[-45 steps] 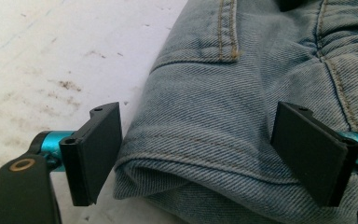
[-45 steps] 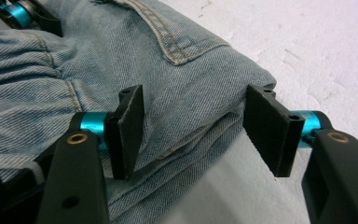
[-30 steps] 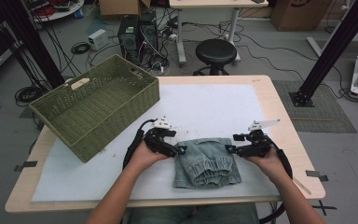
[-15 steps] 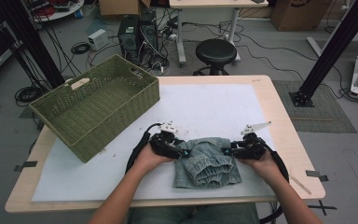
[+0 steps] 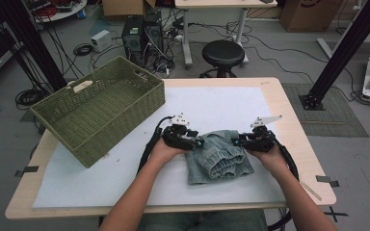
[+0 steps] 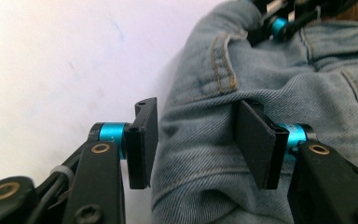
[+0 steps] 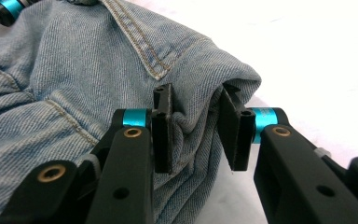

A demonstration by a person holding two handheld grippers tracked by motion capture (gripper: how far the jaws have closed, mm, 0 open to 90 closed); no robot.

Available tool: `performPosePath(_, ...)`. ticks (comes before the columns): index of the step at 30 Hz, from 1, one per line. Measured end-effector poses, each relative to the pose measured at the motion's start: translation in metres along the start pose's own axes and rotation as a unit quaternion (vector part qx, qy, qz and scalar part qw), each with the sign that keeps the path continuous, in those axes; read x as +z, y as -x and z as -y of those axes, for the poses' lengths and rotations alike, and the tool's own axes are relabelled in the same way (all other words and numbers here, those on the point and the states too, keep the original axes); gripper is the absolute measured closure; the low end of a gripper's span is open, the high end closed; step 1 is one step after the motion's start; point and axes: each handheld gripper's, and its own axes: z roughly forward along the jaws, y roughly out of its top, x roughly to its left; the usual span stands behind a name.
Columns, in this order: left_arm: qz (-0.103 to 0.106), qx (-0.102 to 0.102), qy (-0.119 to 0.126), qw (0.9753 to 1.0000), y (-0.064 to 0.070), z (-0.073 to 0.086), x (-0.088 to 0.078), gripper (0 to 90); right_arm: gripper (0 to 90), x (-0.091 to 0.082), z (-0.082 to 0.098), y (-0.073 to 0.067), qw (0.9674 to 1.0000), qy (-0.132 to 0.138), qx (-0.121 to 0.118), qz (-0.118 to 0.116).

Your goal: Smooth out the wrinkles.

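1. since a second earlier, both of our hands had drawn inward to the denim garment (image 5: 218, 156), and the jaws of both tongs had just been closing around its side edges.
2. we saw the garment lying bunched on the white mat (image 5: 221, 108) near the front of the table (image 5: 289, 110), just right of the green basket (image 5: 99, 108) and apart from it.
3. our left gripper (image 6: 193, 140) had its jaws around the garment's folded left edge; one pad lay against the cloth, but at the other we could not tell whether it pressed yet, so we call that grip unsettled.
4. our right gripper (image 7: 198, 133) was clenched on a thick fold at the garment's right edge, the denim pinched into creases between the pads.
5. we judged the denim soft, limp and fairly heavy for cloth, not fragile and not slippery; it would sag between two holds.
6. we judged the best hold to be the stitched seams (image 7: 144, 51) and doubled edges at both sides, where the layers stay together and would not slide out.
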Motion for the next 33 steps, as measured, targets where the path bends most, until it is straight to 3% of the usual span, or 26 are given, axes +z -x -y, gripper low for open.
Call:
performPosePath(5,-0.021,-0.006,-0.002,0.9998,-0.009,-0.015,0.01,45.1,69.8,-0.004,-0.001,0.014,0.9996,0.002,0.023,0.019)
performPosePath(9,-0.04,-0.01,0.02,0.999,-0.01,-0.023,0.0,39.7,69.9,-0.008,0.004,0.019,0.999,0.004,0.033,0.029)
performPosePath(12,-0.043,-0.011,0.015,0.9989,-0.007,-0.022,-0.008,35.4,69.3,-0.01,0.006,0.02,0.9986,0.006,0.035,0.038)
performPosePath(15,-0.043,-0.01,0.018,0.9989,-0.004,-0.017,-0.015,34.1,56.5,-0.013,0.008,0.018,0.9978,0.017,0.045,0.045)
performPosePath(18,-0.043,-0.014,0.021,0.9987,-0.002,-0.011,-0.022,32.5,43.3,-0.026,0.01,0.016,0.9966,0.048,0.05,0.045)
performPosePath(20,-0.048,-0.019,0.027,0.9983,-0.002,-0.009,-0.027,32.2,41.6,-0.035,0.007,0.01,0.9956,0.076,0.036,0.042)
performPosePath(23,-0.052,-0.021,0.039,0.9977,0.001,-0.008,-0.034,31.3,41.5,-0.04,-0.006,-0.009,0.9947,0.101,0.002,0.014)
performPosePath(25,-0.054,-0.019,0.043,0.9974,0.003,-0.007,-0.039,31.2,42.7,-0.036,-0.018,-0.028,0.9951,0.095,-0.029,0.0)
performPosePath(28,-0.058,-0.017,0.054,0.9967,0.006,-0.006,-0.048,30.9,45.4,-0.019,-0.028,-0.055,0.9955,0.064,-0.068,-0.016)
performPosePath(31,-0.06,-0.021,0.062,0.996,0.006,-0.003,-0.054,30.9,49.4,0.005,-0.022,-0.074,0.995,0.02,-0.097,-0.014)
performPosePath(33,-0.062,-0.022,0.062,0.9959,0.005,-0.002,-0.056,30.9,51.3,0.013,-0.014,-0.083,0.9945,0.02,-0.101,-0.015)
